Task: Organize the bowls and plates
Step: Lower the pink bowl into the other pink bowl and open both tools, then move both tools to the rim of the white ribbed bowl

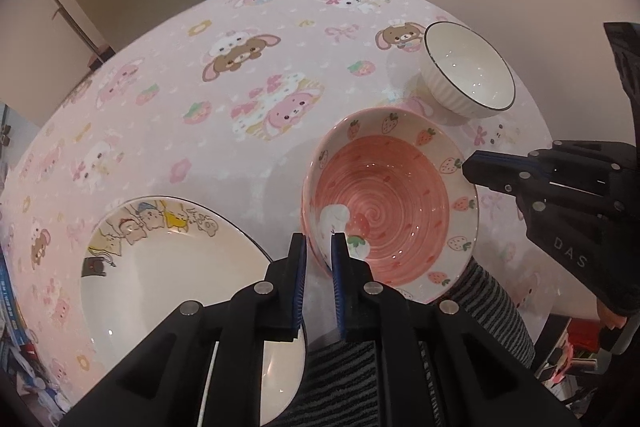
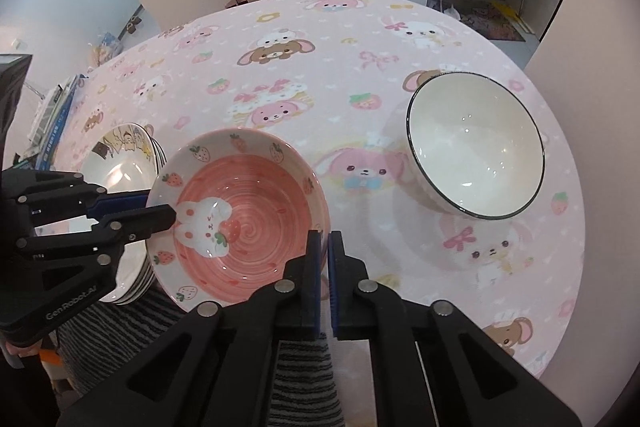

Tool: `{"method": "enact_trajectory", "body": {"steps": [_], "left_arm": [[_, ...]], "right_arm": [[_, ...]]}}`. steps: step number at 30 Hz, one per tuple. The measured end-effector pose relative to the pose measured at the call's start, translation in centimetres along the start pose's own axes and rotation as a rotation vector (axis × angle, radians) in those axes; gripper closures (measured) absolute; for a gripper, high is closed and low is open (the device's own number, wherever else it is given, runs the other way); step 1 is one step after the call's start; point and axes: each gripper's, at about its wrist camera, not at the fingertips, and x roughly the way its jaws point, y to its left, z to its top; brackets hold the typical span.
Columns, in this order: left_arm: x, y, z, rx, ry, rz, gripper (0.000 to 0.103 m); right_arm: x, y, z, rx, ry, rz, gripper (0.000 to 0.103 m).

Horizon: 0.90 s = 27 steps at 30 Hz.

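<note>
Left-wrist footage is filled by a round tabletop (image 1: pixel 224 75) under a pink cartoon-rabbit cloth, where a pink ceramic strawberry-and-rabbit bowl (image 1: pixel 384 199) is seen near the front edge. The bowl's near-left rim is pinched by the left tool (image 1: pixel 319 242), its blue-padded fingers (image 1: pixel 299 267) set one outside and one inside the wall. At the bowl's right rim the right tool (image 1: pixel 469 169) is pictured with its tips pressed together, just beside or touching the edge; which cannot be told. In the right-wrist view the right tool's (image 2: pixel 325 241) pads (image 2: pixel 316 267) are shown nearly shut on nothing, just off the bowl's (image 2: pixel 248 215) near-right rim. A stack of white cartoon-printed plates with dark rims (image 1: pixel 160 267) is seen just left of the bowl, and a white ribbed ceramic bowl with a dark rim (image 2: pixel 476 147) stands apart to the right. A striped sleeve (image 1: pixel 488 307) is visible below the tabletop edge.
</note>
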Motion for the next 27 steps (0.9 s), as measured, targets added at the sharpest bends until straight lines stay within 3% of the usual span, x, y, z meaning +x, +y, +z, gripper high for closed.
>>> {"method": "enact_trajectory", "body": {"steps": [4,11,19,27], "left_arm": [[-0.4,0.1,-0.1,-0.004,0.004,-0.005,0.091],[-0.3,-0.1,0.3,0.005,-0.044,0.045,0.095],[-0.1,0.9,0.9,-0.022,-0.043,0.019,0.095],[-3.2,-0.8,2.0,0.016,-0.125,-0.019,0.095]], "right_arm": [[-0.4,-0.2,-0.3,0.018,0.010,0.044,0.100],[-0.7,-0.3,0.0,0.015,-0.013,0.019,0.100],[-0.4,-1.0,0.3,0.039,0.003,0.062,0.099],[-4.4,-3.0,1.0,0.077,-0.090,0.041,0.099]]}}
